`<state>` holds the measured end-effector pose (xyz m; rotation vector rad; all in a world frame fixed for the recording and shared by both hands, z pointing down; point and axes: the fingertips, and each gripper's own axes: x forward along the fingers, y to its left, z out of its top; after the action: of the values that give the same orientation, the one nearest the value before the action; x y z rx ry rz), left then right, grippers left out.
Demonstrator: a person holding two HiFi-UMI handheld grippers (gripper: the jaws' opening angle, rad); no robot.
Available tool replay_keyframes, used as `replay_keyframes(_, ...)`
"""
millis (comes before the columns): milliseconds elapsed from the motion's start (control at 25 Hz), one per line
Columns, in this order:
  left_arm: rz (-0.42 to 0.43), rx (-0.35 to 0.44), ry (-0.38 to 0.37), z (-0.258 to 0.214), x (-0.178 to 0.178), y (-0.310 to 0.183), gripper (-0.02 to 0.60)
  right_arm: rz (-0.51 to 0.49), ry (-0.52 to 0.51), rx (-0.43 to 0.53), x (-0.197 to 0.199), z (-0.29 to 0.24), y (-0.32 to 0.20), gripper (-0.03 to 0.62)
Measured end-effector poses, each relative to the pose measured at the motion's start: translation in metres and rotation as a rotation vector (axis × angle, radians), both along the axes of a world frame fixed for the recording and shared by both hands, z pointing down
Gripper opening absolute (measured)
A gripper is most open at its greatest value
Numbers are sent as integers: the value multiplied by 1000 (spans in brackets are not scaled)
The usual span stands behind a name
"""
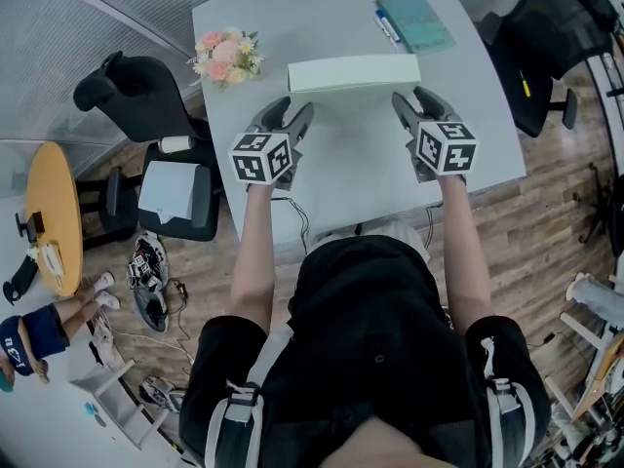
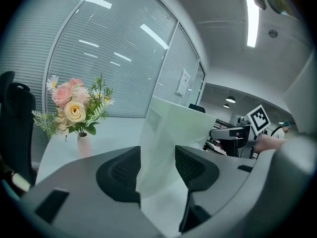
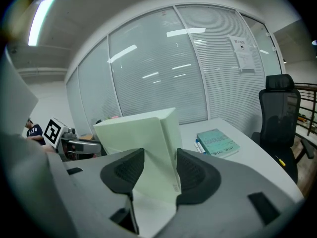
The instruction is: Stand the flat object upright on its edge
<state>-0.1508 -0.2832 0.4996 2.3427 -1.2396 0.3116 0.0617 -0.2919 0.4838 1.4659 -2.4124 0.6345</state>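
Between the left gripper and the right gripper, near the far half of the grey table, the flat box is up on its long edge, with one short end in each pair of fingers. The left gripper view has the box's narrow end filling the gap between the dark ribbed fingers, and the right gripper view has the other end sitting the same way between its fingers. Both pairs are closed against the box's two broad faces, near its lower corners. Whether the bottom edge rests on the table I cannot tell, since the fingers hide it.

Its long axis runs side to side across the table, from one gripper to the other, level with the near table edge. The broad faces stand close to vertical, one turned toward the person and one away, and the thin top edge faces up.

It is a plain pale green, smooth, with crisp corners and a small printed mark low on the end the right gripper holds. A posy of pink flowers stands just beyond its left end, and a teal book lies well beyond its right end.
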Motion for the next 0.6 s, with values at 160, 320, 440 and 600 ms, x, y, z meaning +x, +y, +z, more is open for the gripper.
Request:
replay_keyframes(160, -23, 14, 4, -9, 5, 25, 228, -14, -10, 20, 7, -10, 21, 218)
replay_keyframes(320, -45, 34, 4, -23, 15, 57, 221, -25, -25, 32, 17, -19, 55, 212)
replay_keyframes(440, -65, 51, 23, -33, 26, 89, 211, -40, -28, 39, 26, -22, 89, 197)
replay_keyframes(600, -71, 73, 25, -36, 47, 147, 177, -63, -29, 41, 40, -18, 146, 180)
